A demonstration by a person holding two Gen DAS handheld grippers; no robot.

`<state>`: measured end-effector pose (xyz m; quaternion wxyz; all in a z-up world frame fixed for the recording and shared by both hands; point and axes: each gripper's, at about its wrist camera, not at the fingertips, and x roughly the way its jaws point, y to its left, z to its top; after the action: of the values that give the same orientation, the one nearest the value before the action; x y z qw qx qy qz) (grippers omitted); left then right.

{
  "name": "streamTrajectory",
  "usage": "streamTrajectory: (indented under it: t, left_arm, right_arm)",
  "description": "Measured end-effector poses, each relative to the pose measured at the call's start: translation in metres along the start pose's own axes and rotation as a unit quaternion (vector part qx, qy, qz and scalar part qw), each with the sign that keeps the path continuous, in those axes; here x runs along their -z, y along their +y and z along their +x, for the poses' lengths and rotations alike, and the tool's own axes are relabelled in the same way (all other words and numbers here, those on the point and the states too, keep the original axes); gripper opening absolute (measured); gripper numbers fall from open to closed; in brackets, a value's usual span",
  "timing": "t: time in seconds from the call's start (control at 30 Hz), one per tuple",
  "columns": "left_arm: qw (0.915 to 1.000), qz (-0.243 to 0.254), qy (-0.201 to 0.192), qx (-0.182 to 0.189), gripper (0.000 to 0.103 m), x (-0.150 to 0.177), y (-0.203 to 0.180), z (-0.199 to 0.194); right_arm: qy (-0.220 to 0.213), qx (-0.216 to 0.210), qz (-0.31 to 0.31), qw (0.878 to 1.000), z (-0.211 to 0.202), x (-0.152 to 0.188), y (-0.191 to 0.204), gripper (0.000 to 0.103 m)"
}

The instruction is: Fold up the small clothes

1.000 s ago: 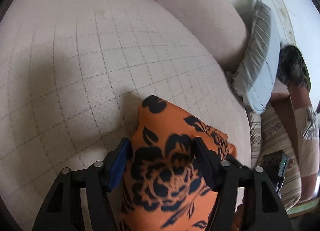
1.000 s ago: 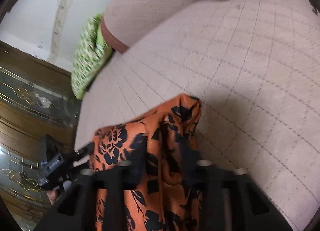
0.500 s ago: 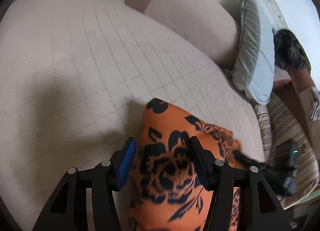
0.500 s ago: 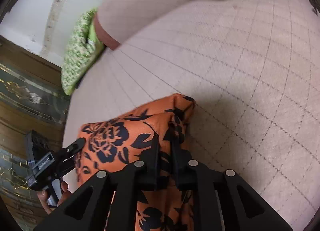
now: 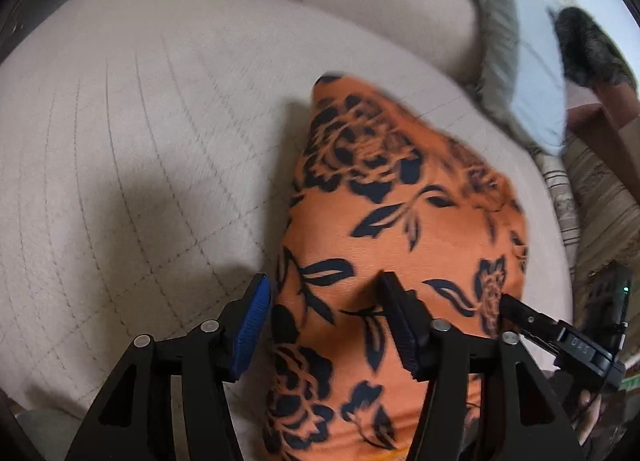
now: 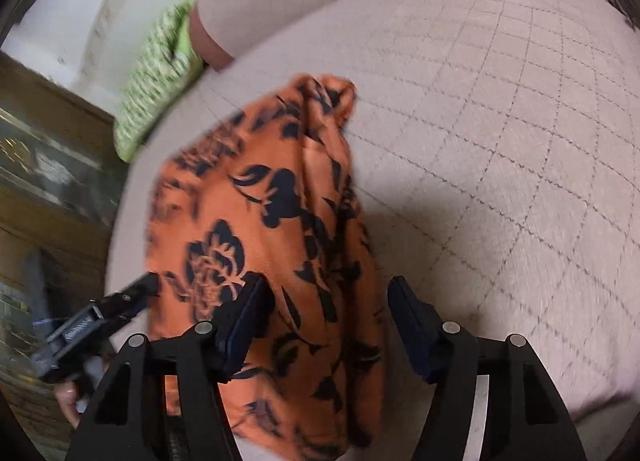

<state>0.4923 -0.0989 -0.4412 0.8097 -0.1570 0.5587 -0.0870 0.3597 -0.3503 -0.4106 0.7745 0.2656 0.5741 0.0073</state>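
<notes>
Garment axis: orange floral cloth (image 5: 400, 221) runs straight ahead of me on the quilted bed (image 5: 140, 141).
Left gripper (image 5: 324, 325): spread, cloth between, unpinched.
Right gripper (image 6: 332, 325): opening, letting the cloth go.

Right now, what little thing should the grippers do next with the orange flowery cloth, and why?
Probably draw both grippers back and look for the next edge to fold. The right gripper is opening with its pads clear of the orange cloth, which lies folded narrow on the quilted bed cover. The left gripper is open over it too.

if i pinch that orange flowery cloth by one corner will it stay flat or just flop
Probably flops: the orange floral cloth already lies in soft folds and bunches at its far end. It looks thin and light, so it should drape. On the quilted bed cover it may drag.
</notes>
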Motion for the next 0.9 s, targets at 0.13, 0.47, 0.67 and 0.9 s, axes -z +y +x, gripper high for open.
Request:
streamTrajectory:
  t: [0.13,0.47,0.67,0.9]
  left_arm:
    - [0.9996,0.012,0.004,0.027,0.019,-0.004,-0.005,-0.004]
    - [0.9999,0.008,-0.01,-0.004,0.031,0.004,-0.006,-0.012]
    - [0.9994,-0.013,-0.027,0.017,0.055,0.042,0.002,-0.055]
    - [0.999,-0.035,0.026,-0.008,0.054,0.063,0.007,-0.043]
  right_arm:
    - [0.005,-0.035,0.004,0.999,0.0,0.0,-0.003,0.024]
    - [-0.007,-0.017,-0.007,1.0,-0.007,0.002,0.004,0.033]
    - [-0.038,-0.069,0.002,0.997,-0.048,0.044,0.002,0.069]
    - [-0.004,0.009,-0.003,1.0,-0.022,0.053,-0.001,0.044]
